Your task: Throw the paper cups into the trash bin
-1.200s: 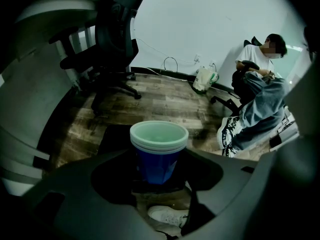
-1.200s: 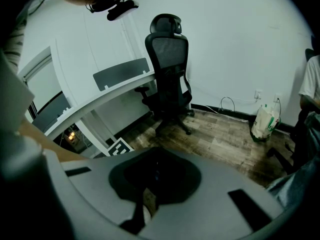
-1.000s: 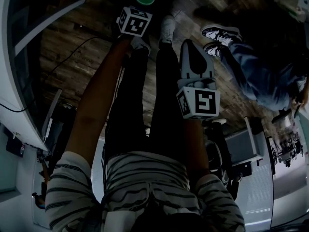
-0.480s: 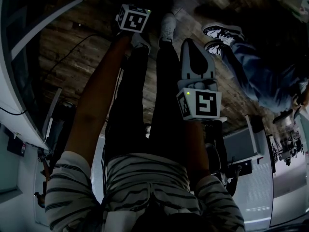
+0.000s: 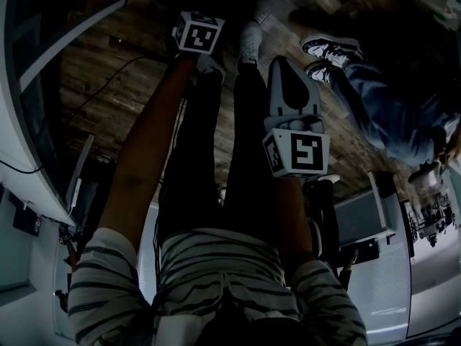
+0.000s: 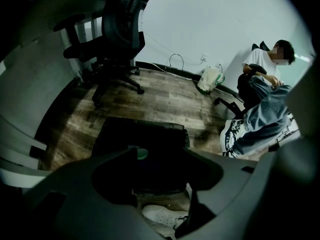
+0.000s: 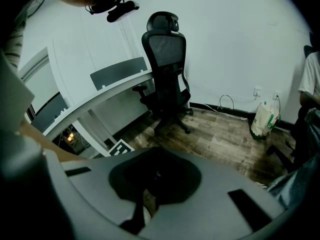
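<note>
Trash bin [image 6: 150, 134]: black and open-topped, it stands on the wooden floor [image 6: 165, 96]; its inside is too dark to read.

Paper cup [image 6: 142, 154]: only its green rim shows, inside the trash bin's dark outline at the near left. It sits just beside the tip of one jaw and nothing grips it. How deep it lies in the bin cannot be told.

Left gripper [image 6: 161, 155]: it hangs right over the trash bin and points steeply down into it. The jaws stand wide apart and hold nothing. In the head view only its marker cube [image 5: 198, 33] shows, at the end of the outstretched arm.

Right gripper [image 5: 283, 63]: it is held back from the trash bin, on the person's side, over the thigh. Its jaws are closed tip to tip [image 7: 156, 151] with nothing between them.

Shoe [image 6: 165, 216]: white, the person's own, on the floor at the near side of the trash bin.

Office chair [image 6: 117, 39]: black, beyond the trash bin and to its left.

Seated person [image 6: 260, 109]: in jeans, well to the right of the trash bin.

Bag [image 6: 210, 79]: pale, against the wall beyond the trash bin, to the right.

Desk [image 5: 18, 143]: white, to the left of the trash bin.
</note>
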Tool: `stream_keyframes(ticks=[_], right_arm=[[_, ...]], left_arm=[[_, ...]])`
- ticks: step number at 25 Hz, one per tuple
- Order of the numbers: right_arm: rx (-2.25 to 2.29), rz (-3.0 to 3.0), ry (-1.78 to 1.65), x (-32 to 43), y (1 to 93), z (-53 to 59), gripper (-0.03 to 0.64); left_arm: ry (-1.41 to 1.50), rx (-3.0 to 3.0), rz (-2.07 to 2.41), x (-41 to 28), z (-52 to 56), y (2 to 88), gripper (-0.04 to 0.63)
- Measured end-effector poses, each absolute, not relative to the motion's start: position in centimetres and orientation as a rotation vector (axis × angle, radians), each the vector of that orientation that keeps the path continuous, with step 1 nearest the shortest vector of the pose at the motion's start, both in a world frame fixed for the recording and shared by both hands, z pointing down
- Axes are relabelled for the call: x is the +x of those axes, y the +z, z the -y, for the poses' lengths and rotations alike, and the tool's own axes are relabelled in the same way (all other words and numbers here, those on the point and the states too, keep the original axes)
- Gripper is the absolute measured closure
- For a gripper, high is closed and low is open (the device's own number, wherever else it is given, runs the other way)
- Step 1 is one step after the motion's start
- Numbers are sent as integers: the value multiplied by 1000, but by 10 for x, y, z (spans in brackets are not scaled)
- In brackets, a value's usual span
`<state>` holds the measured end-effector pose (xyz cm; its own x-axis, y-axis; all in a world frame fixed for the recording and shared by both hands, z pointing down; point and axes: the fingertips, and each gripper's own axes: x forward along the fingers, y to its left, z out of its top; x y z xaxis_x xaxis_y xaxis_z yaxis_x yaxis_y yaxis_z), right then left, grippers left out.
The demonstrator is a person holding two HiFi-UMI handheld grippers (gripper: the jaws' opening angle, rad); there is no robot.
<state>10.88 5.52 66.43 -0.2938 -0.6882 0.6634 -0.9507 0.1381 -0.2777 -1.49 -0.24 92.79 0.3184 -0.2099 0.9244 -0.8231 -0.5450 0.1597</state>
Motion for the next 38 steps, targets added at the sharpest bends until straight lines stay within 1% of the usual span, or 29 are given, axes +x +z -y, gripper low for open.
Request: stream_keyframes(ticks=[6, 10, 14, 19, 28, 32, 38], right_arm=[[1581, 2054, 950, 110, 659, -55, 600], [1565, 2058, 952, 107, 654, -56, 600], [1577, 2072, 940, 107, 646, -54, 600], [1578, 2076, 929, 111, 631, -50, 600], [1591, 2115, 879, 114, 598, -39, 600], [1584, 2132, 855, 114, 584, -36, 600], [1575, 2155, 829, 104, 564, -28, 600]], left_arm=[[1208, 1945, 927, -12, 5, 908, 313], [1174, 1958, 937, -10, 7, 900, 326], [1146, 1929, 950, -12, 8, 882, 360], [1094, 1948, 978, -8, 13, 849, 423], [1036, 1979, 1047, -5, 24, 798, 483], [1012, 2000, 1065, -2, 25, 774, 529], [982, 2008, 1086, -9, 26, 740, 569]])
